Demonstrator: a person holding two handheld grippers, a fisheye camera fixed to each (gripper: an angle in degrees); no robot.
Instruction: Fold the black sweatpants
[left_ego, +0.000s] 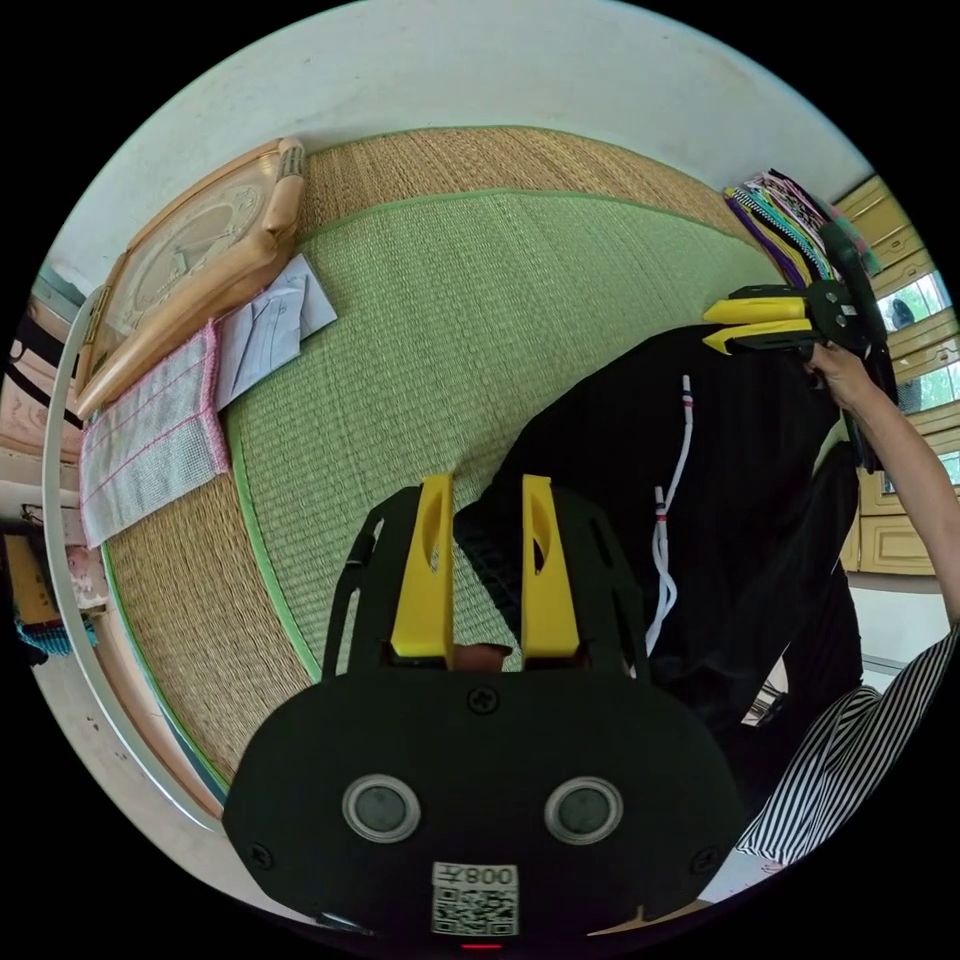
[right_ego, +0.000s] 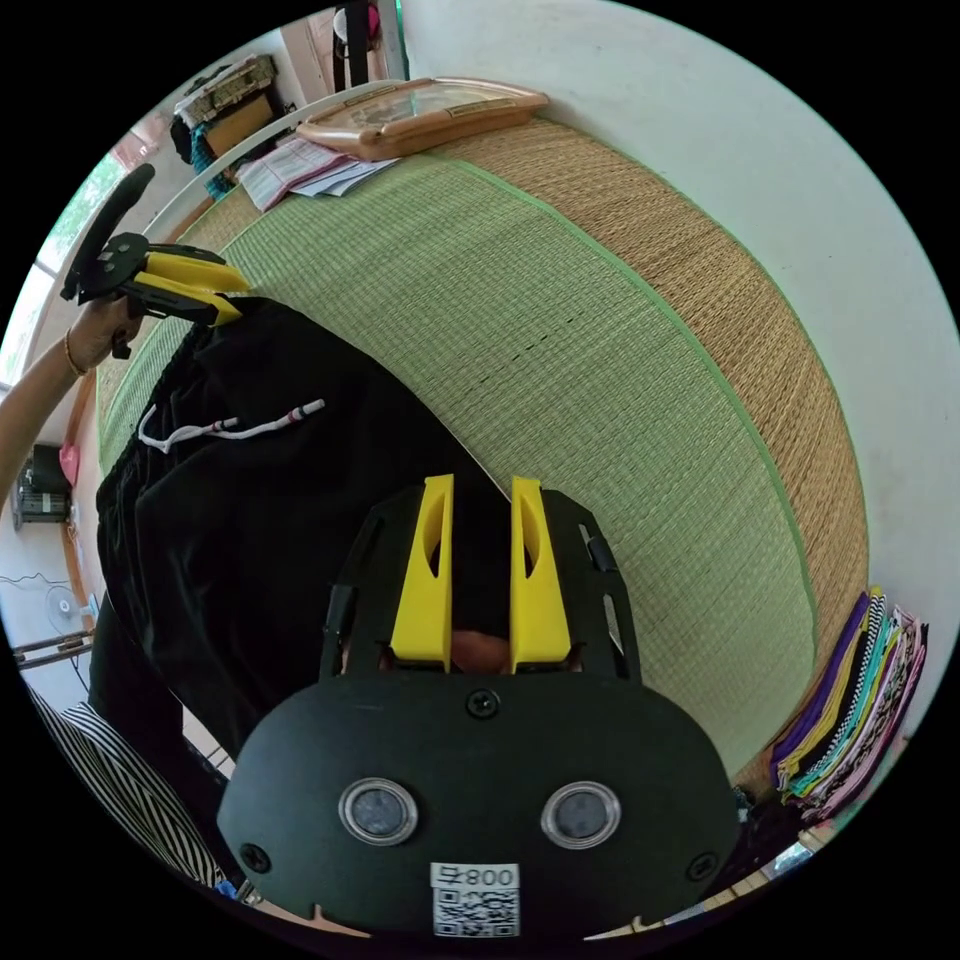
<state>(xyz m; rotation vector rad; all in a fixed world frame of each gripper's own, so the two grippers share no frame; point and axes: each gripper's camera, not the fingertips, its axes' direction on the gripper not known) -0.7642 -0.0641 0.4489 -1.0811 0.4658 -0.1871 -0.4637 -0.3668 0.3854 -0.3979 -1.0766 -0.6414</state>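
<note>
Black sweatpants (left_ego: 740, 500) held up over mat (left_ego: 420, 330), white drawstring (left_ego: 672, 520) dangling.

A home room: woven straw mat (left_ego: 480, 330), stacked folded cloths (right_ego: 850, 700), wooden cabinet doors (left_ego: 885, 545).

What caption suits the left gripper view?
Two yellow-jawed grippers hold black sweatpants by the waistband over a green woven mat.

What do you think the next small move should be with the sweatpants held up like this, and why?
Probably lower both grippers to spread the black sweatpants flat on the green mat. The left gripper and right gripper each pinch a waistband corner, the legs hang off the mat's edge, and nothing is folded yet.
</note>
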